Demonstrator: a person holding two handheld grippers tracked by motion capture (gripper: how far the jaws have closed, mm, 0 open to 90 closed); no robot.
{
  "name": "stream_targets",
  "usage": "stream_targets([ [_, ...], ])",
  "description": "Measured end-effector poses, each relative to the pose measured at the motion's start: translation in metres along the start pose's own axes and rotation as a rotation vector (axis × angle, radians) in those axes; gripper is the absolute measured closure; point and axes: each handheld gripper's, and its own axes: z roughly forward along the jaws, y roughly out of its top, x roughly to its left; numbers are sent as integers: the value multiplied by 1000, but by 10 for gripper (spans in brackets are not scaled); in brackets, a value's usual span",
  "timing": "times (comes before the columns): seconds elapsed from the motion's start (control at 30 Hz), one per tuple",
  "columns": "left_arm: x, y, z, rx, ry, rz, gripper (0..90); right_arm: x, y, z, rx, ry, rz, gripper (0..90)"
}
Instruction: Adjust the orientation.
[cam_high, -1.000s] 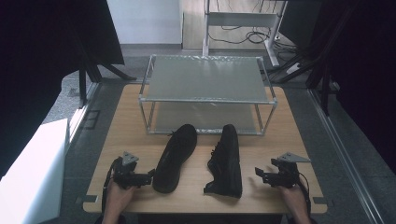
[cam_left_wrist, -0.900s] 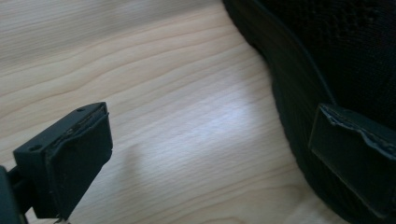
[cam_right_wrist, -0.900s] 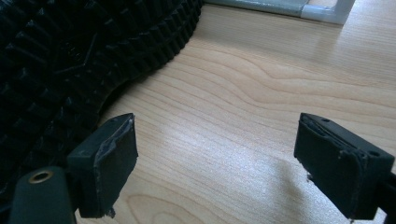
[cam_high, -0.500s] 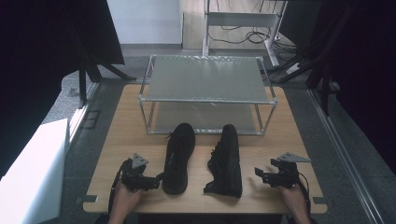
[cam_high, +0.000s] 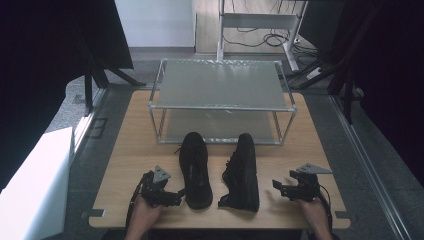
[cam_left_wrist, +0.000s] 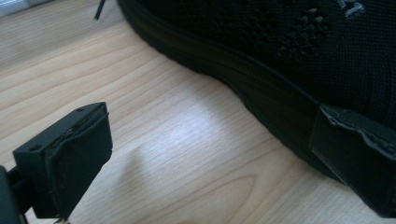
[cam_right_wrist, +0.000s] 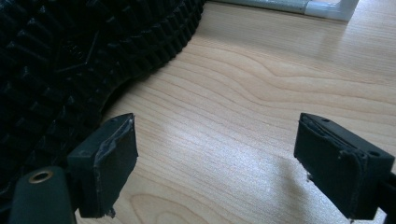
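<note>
Shoes (cam_high: 196, 170) black, detail lost; left gripper (cam_high: 176, 196) tip merges w/ heel.

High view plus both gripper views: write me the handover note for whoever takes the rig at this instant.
Left gripper: open, one of its fingers against the left shoe by its sole edge.
Right gripper: open, empty, beside the right shoe, which lies on its side.
Both shoes are on the table in front of the wire rack.
Done: nothing lifted.
Left: probably grip each shoe; goal unstated.
</note>
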Motion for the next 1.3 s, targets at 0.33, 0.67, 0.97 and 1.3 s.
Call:
stream_targets([
  [0.33, 7, -2, -3, -22, 29, -20, 0, 0, 1, -1, -9, 1, -8, 134],
  [0.67, 24, -7, -13, -40, 73, -101, 0, 3, 4, -4, -20, -9, -24, 107],
  [0.97, 27, -7, -13, 16, 112, -118, 0, 14, 14, -8, -13, -2, -60, 34],
  [1.3, 33, -10, -16, 12, 126, -156, 0, 24, 38, -18, -2, 13, -88, 0],
])
